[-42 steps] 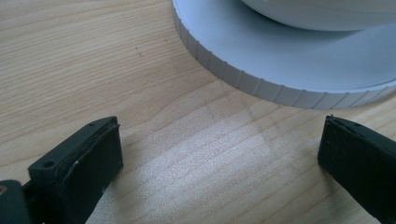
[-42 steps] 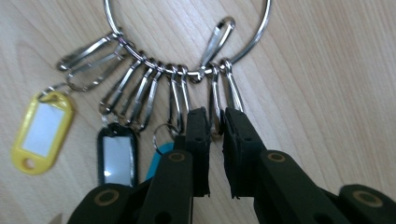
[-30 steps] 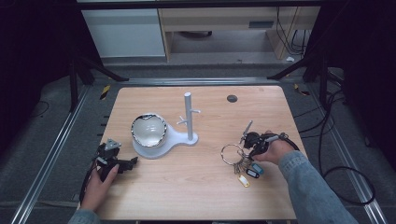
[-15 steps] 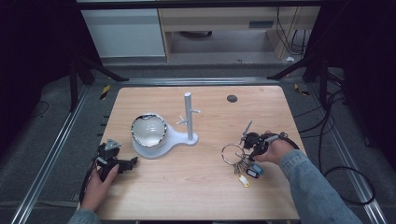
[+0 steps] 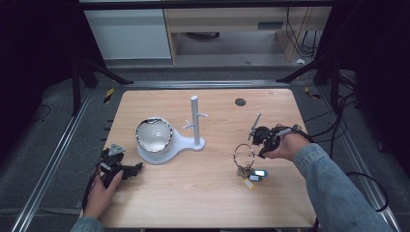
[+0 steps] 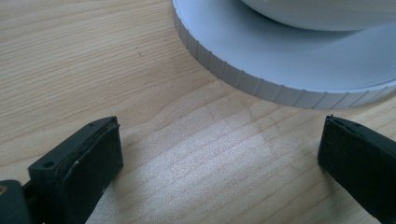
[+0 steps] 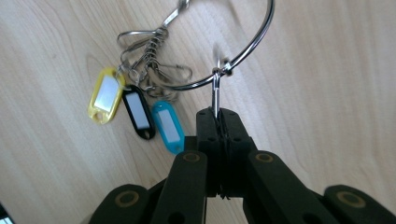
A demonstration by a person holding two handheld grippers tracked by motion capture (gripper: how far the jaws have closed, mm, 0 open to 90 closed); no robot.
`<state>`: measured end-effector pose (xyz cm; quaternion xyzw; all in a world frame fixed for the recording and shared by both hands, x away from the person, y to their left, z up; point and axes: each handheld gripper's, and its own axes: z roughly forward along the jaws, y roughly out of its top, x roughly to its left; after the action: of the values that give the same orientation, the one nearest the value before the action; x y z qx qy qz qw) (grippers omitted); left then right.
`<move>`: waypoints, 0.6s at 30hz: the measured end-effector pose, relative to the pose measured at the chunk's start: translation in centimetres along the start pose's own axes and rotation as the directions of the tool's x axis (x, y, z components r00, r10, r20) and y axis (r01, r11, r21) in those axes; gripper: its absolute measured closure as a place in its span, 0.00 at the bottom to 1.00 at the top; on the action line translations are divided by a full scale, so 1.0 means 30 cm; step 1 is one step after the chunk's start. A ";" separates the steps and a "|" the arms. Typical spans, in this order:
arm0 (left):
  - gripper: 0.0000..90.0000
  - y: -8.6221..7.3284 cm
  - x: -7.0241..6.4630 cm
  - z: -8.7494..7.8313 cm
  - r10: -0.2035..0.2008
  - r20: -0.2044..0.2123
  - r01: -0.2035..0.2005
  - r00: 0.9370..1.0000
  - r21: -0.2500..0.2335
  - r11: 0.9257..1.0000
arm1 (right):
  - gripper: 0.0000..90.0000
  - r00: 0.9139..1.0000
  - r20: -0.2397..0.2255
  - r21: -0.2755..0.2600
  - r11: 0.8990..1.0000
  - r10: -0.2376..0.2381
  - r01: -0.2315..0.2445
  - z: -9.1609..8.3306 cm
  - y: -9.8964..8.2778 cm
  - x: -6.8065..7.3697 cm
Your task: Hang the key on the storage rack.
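tabletop (image 5: 193, 193): light wood | small dark round disc (image 5: 240, 102): near far edge, well apart from other things | floor (image 5: 48, 145): grey, cables (image 5: 348, 125) at right

Left gripper (image 6: 219, 154) gapes wide; right gripper (image 7: 219, 114) is clamped tight.

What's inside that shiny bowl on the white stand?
The bowl looks empty: just a pale, shiny inside with reflections. Its rim hides part of the bottom from the high view, and the stand beneath it is covered too.
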<state>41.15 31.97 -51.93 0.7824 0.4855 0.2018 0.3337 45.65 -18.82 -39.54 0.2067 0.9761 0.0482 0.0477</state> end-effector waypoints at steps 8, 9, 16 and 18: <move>0.00 0.000 0.000 0.000 0.000 0.000 0.000 1.000 0.000 1.000 | 0.99 1.000 0.008 0.007 1.000 -0.019 0.019 -0.094 0.033 -0.009; 0.00 0.000 0.000 0.000 0.000 0.000 0.000 1.000 0.000 1.000 | 0.99 1.000 0.009 0.006 1.000 -0.022 0.021 -0.103 0.036 -0.011; 0.00 0.000 0.000 0.000 0.000 -0.001 0.000 1.000 -0.002 1.000 | 0.99 1.000 0.025 -0.011 1.000 -0.014 0.015 -0.166 0.047 -0.026; 0.00 0.000 0.000 0.000 -0.001 -0.001 0.001 1.000 -0.002 1.000 | 0.99 1.000 0.026 -0.016 1.000 -0.015 0.015 -0.182 0.051 -0.027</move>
<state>41.16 31.96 -51.94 0.7819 0.4858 0.2024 0.3343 46.37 -18.17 -33.91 0.1996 0.9764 0.0532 0.0625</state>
